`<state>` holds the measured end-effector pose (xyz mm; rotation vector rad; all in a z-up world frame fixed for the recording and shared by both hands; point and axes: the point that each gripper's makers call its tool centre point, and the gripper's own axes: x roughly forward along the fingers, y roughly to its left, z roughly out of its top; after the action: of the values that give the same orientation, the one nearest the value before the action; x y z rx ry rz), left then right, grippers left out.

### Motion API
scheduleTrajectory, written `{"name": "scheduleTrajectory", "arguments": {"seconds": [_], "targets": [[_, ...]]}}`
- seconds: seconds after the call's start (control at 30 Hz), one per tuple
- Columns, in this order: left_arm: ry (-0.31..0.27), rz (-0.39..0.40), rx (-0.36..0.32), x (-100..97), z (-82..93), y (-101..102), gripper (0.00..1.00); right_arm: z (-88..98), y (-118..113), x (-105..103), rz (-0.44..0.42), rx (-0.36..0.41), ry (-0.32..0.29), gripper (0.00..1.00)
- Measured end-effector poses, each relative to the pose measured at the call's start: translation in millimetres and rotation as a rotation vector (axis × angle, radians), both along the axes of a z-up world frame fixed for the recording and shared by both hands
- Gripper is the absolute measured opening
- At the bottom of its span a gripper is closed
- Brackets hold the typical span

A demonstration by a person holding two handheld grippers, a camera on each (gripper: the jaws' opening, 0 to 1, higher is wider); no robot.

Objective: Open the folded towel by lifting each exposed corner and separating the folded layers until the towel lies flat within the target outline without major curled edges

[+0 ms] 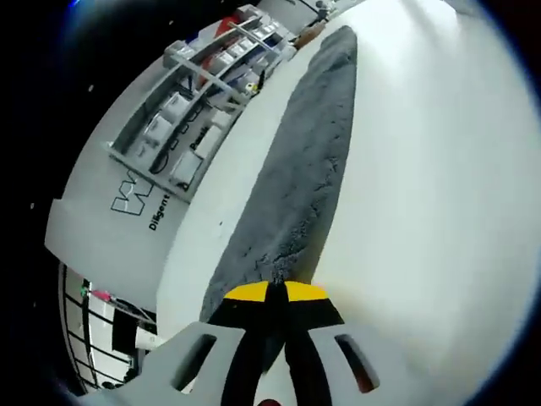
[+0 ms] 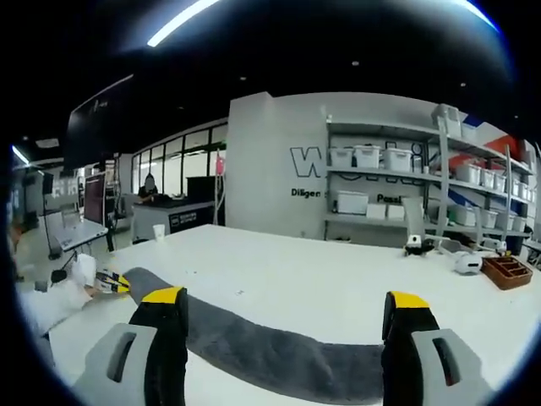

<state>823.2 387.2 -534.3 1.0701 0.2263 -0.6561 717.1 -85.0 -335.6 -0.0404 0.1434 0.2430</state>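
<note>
Grey, nubbly pile marks the towel (image 1: 304, 169), which lies as a long narrow band on the smooth white surface (image 1: 439, 186). In the left gripper view the band runs away from the left tool (image 1: 275, 292), tapering toward the far end, its fabric coarse and tufted against the matte top. The left tool's yellow-tipped black jaws stand pressed together, pinching the near end of the towel where the cloth meets them.

In the right gripper view the same towel (image 2: 270, 355) stretches in a shallow curve across the surface (image 2: 321, 279), passing between and beyond the two jaws of the right tool (image 2: 285, 304). Those jaws stand wide apart, black with yellow caps on grey plastic bodies, and nothing sits between them; the towel lies on the surface past them, and whether it touches either jaw I cannot tell. At the towel's far left end the left tool (image 2: 112, 282) shows small, its yellow tips at the cloth, with a white sleeve (image 2: 51, 304) behind it.

Beyond the towel, along the surface's far edge, a brown tray (image 2: 507, 271) with compartments sits beside a small white rounded object (image 2: 467, 263). Behind those rise grey metal shelves (image 2: 397, 182) holding white bins, set against a white wall with dark lettering (image 2: 306, 162).
</note>
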Motion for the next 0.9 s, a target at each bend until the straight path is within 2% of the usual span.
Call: {"name": "scheduleTrajectory", "arguments": {"seconds": [0.2,0.37,0.43,0.5,0.7,0.9], "targets": [[0.011,0.017,-0.055,10.6,26.5,-7.8,0.02,5.1,-1.2,-2.7,0.011,0.014,-0.018,0.96],[0.060,0.045,-0.143,30.3,55.2,-14.7,0.02,9.1,-5.6,-4.7,0.001,0.023,-0.034,0.96],[0.067,0.049,-0.148,36.4,63.8,-18.0,0.02,10.5,-8.1,-5.2,-0.003,0.025,-0.039,0.96],[0.056,0.050,-0.118,41.6,69.3,-19.9,0.02,12.0,-9.9,-6.5,-0.005,0.035,-0.046,0.95],[0.078,0.043,-0.078,47.8,66.5,-23.2,0.02,17.1,-17.7,-8.5,-0.011,0.055,-0.065,0.95],[0.108,0.026,-0.068,30.2,46.4,-19.4,0.02,19.0,-22.5,-12.2,-0.019,0.073,-0.080,0.95]]}}
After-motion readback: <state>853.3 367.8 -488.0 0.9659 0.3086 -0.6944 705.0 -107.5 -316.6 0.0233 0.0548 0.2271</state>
